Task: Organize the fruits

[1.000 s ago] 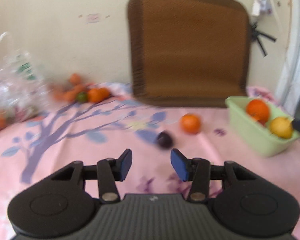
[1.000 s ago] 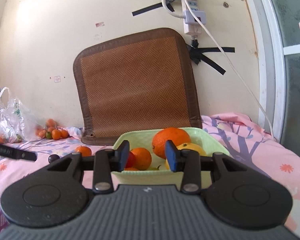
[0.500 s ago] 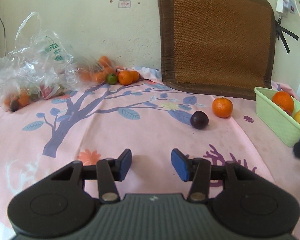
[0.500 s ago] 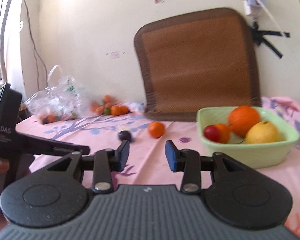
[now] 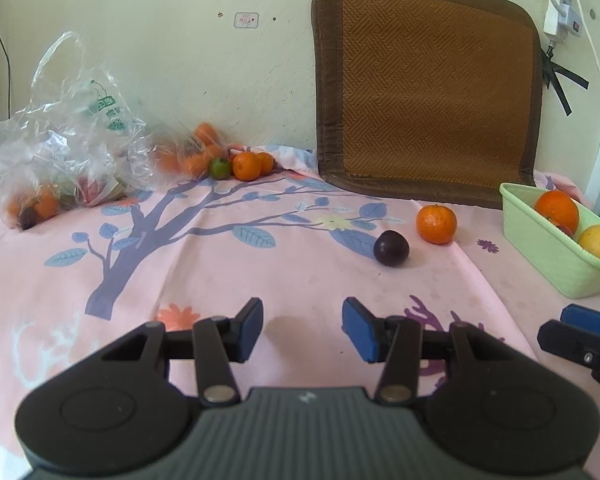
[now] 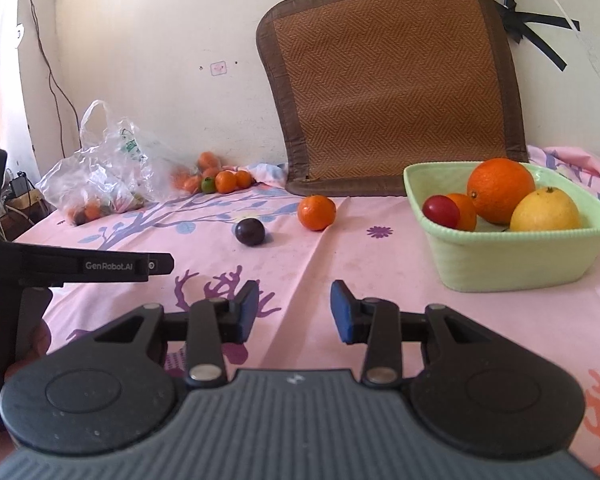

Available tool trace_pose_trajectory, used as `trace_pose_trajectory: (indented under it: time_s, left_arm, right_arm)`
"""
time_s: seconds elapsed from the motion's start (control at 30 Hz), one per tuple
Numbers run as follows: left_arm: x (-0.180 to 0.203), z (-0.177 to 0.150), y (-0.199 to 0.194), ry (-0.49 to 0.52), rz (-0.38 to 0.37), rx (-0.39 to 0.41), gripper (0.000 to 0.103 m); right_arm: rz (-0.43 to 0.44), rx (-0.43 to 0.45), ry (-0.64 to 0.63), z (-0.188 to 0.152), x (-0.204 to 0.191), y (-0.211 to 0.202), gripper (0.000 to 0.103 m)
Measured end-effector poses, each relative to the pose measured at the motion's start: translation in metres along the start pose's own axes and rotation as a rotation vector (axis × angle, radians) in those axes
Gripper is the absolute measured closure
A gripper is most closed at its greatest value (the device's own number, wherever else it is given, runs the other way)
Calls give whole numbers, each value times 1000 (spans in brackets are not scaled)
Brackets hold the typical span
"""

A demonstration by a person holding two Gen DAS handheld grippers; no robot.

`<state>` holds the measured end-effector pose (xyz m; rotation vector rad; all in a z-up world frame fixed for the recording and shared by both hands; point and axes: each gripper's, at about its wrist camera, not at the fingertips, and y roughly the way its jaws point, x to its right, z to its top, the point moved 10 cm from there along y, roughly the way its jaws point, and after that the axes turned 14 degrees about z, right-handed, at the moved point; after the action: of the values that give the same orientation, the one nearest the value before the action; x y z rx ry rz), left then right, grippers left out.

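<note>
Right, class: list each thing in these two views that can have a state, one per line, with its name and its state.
left gripper: open, empty
right gripper: open, empty
green basket: upright, holding fruit
dark plum: loose on the cloth, outside the basket
small orange: loose on the cloth, beside the plum
plastic bag: lying open, some fruit inside
woven mat: leaning against the wall

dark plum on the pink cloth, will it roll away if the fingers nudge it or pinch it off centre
Probably yes: the dark plum looks nearly round and lies loose on the pink cloth, touching nothing. Its skin looks smooth and faintly shiny, so it may slip from an off-centre pinch. The soft cloth and its creases might slow a roll.
</note>
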<state>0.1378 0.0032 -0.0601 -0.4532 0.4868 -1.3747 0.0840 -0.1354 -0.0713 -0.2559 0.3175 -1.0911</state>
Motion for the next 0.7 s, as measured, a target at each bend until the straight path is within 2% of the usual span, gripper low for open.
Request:
trace_pose_trajectory:
  time_s: [0.17, 0.4, 0.47, 0.53, 0.7]
  left_arm:
    - [3, 2, -3, 8, -18, 17, 57]
    - [6, 3, -8, 15, -43, 37, 54]
    - [7, 3, -9, 14, -50, 40, 54]
    - [7, 4, -9, 11, -58, 41, 53]
    - [8, 4, -11, 6, -71, 46, 49]
  right_arm:
    - [-49, 34, 36, 5, 9, -2, 61]
    - [-116, 128, 29, 25, 9, -1, 61]
    - [-113, 125, 26, 22, 7, 6, 59]
    - [-106, 65, 28, 16, 6, 18, 58]
    - [-109, 63, 81, 16, 14, 19, 58]
